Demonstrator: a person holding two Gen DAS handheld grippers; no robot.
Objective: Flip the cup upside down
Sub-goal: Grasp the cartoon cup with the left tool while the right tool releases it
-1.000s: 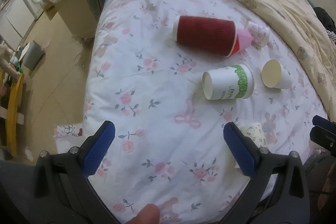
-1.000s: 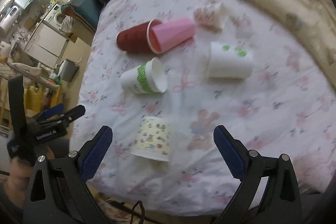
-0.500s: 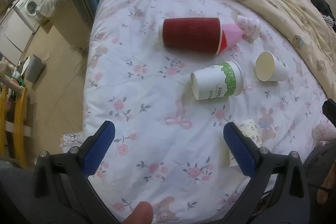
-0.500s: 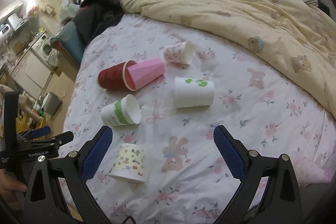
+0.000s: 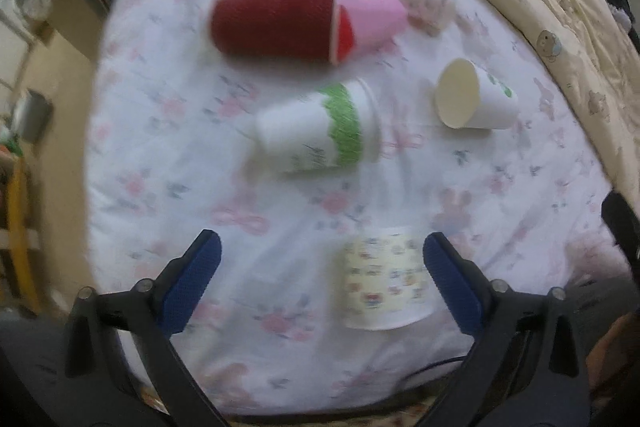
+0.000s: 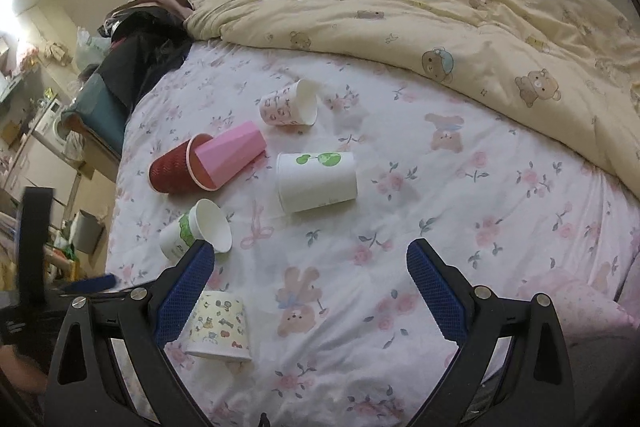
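Left wrist view
- Left gripper (image 5: 320, 259): we hold it over the near edge of the bed, its blue-padded jaws spread wide with nothing between them.
- Cartoon-print cup (image 5: 386, 285): it stands mouth-down on the floral sheet (image 5: 168, 163), just inside our right-hand pad; we cannot tell whether it touches the pad.
- Green-banded cup (image 5: 316, 133): on its side, beyond the cartoon-print cup, blurred.
- Red cup (image 5: 276, 23): on its side, farther beyond the cartoon-print cup, with a pink cup (image 5: 376, 17) poking from its mouth.
- White cup (image 5: 474, 101): on its side, beyond and to the right of the cartoon-print cup, open mouth towards us.

Right wrist view
- Right gripper (image 6: 310, 269): our jaws stand wide apart, gripping nothing.
- Cartoon-print cup (image 6: 218, 327): upside down on the sheet, beside the left pad, rim on the fabric.
- Green-banded cup (image 6: 196, 231): just beyond the cartoon-print cup, mouth facing right.
- Red cup (image 6: 170, 169) and pink cup (image 6: 232, 155): nested, farther beyond the cartoon-print cup.
- White cup (image 6: 316, 181): well beyond and to the right of the cartoon-print cup.
- Pink-patterned cup (image 6: 288, 105): farthest from the cartoon-print cup, on its side.
- Cream duvet (image 6: 440, 7): bunched across the far side of the bed.
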